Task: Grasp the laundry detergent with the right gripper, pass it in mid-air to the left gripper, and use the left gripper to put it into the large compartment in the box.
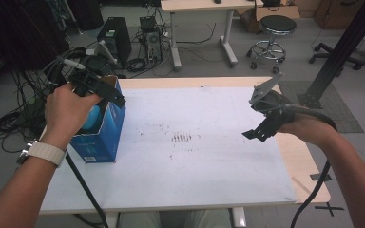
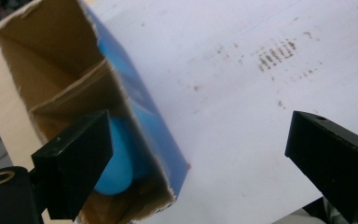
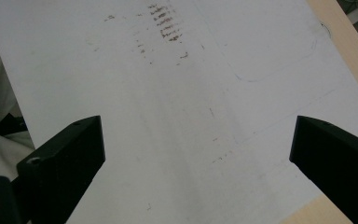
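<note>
Hovering above the open blue box (image 1: 102,130), the left gripper (image 2: 196,154) has its fingers spread wide with nothing between them; a light-blue ball (image 2: 119,158) lies inside the box just below the left finger. The right gripper (image 3: 196,158) hangs released over the white surface (image 1: 195,156), well apart from the box.

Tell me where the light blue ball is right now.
The light blue ball sits inside the open blue box at the table's left edge in the high view, below the open left gripper.

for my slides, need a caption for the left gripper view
Open left gripper above a blue box holding a blue ball.
</note>
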The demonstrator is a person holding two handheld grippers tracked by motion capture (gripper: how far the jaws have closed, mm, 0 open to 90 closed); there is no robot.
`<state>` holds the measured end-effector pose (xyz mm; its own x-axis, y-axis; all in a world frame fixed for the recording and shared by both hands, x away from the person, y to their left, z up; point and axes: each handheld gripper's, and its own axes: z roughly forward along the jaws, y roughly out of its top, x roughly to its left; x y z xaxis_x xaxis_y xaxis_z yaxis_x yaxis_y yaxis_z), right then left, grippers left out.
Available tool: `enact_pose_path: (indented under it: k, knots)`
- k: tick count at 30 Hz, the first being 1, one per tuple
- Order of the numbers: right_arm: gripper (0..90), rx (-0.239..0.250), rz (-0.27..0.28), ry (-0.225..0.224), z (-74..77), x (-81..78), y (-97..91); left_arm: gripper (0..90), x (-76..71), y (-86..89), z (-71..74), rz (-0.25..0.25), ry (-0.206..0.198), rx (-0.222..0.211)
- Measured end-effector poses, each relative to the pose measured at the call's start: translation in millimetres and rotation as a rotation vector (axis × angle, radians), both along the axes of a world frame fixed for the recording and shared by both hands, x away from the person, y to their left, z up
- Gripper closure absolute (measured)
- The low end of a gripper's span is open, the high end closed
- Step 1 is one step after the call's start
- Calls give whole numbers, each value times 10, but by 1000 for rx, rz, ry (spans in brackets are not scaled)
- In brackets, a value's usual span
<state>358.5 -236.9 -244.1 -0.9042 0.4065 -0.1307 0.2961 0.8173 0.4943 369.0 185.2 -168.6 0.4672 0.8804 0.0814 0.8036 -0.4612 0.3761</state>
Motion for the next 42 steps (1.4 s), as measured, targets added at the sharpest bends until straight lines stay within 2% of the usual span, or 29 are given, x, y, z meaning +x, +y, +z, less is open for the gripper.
enact_pose_path:
  k: [5, 8, 19, 29, 42]
  knots:
    - [30, -3, 3, 0, 14, -6, 15, 76, 39, -163, 43, -71, -2, 17]
    - [29, 12, -1, -3, 36, -5, 10, 74, 61, -267, 59, -115, -5, 28]
    - [29, -2, 9, 23, 32, 3, 36, 73, 201, -561, 40, -242, 21, 42]
    - [30, -15, 14, 34, 52, 6, 80, 70, 351, -765, -22, -374, 57, 60]
    - [30, -26, 15, 53, 28, -8, 105, 66, 426, -932, -131, -510, 62, 86]
